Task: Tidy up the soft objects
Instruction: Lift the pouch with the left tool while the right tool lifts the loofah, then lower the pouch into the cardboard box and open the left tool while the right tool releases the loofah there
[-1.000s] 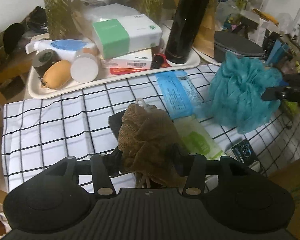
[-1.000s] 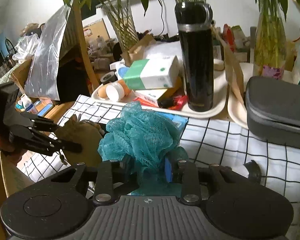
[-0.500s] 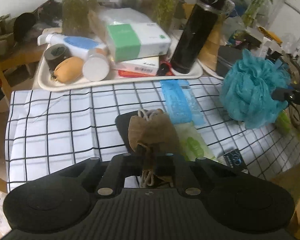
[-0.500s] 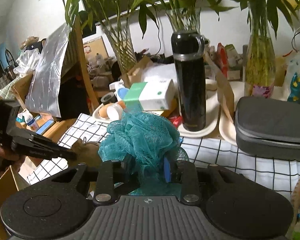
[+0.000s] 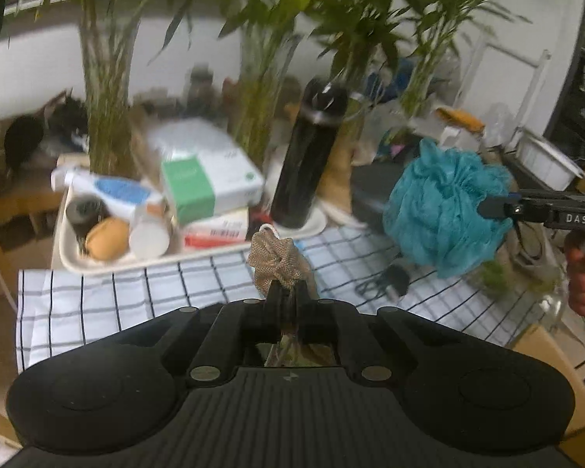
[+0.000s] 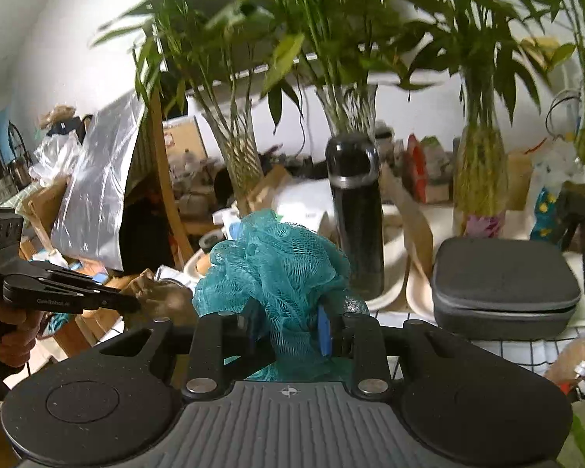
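My left gripper is shut on a brown burlap pouch and holds it up above the checked cloth. My right gripper is shut on a teal mesh bath pouf, also held in the air. In the left wrist view the pouf hangs at the right, pinched by the right gripper. In the right wrist view the left gripper holds the pouch at the left.
A white tray at the back holds a tissue box, bottles and small items. A tall black flask stands beside it. A grey zip case lies at the right. Vases of bamboo line the back. A black cable lies on the cloth.
Both grippers have risen and tilted up, lifting the pouch and the pouf off the cloth. The left gripper's jaws have closed tight on the pouch.
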### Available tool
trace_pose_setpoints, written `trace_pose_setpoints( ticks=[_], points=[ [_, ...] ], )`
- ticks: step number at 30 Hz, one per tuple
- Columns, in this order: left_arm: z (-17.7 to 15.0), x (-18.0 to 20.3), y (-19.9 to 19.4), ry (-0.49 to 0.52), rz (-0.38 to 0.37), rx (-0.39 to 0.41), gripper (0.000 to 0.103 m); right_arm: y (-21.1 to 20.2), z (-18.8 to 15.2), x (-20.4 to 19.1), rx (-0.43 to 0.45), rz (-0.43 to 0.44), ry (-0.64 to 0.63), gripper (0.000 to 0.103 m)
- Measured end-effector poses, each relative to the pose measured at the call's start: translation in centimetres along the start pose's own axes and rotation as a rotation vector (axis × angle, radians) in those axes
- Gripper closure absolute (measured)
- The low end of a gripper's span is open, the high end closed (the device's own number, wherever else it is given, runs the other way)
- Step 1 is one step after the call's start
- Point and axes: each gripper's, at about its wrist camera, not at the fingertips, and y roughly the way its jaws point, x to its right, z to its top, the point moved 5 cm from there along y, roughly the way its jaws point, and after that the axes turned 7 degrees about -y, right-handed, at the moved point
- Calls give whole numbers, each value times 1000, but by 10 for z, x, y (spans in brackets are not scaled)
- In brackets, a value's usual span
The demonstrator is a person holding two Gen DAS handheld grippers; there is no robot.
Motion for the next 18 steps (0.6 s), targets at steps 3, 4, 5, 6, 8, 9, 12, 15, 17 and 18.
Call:
trace_pose_setpoints(
  ticks=[3, 4, 5, 6, 8, 9, 12, 15, 17, 18],
  points=[
    [4, 13, -17, 25, -24, 40, 97, -16, 3, -9, 25, 14, -6, 72],
    [4, 18, -23, 31, -40, 48, 97, -22, 3, -14, 33, 24, -16, 72],
    [4, 23, -31, 39, -49, 56, 97, -26, 3, -18, 36, 31, -25, 72],
    [3, 28, -37, 51, -45, 67, 97, -31, 2, -23, 38, 36, -35, 72],
    [1, 36, -50, 62, -43, 80, 97, -41, 2, -32, 44, 41, -52, 72],
    [0, 41, -56, 66, -41, 88, 97, -44, 2, -36, 45, 45, -59, 72],
    [-2, 56, -77, 100, -31, 114, 97, -60, 2, -54, 42, 66, -93, 73],
    [-3, 68, -98, 119, -28, 130, 97, -76, 4, -71, 50, 107, -120, 73],
    [-3, 76, -112, 127, -32, 137, 97, -89, 4, -82, 60, 118, -136, 73],
    [-5, 78, -117, 128, -33, 135, 97, -94, 5, -86, 66, 123, -139, 73]
  ],
)
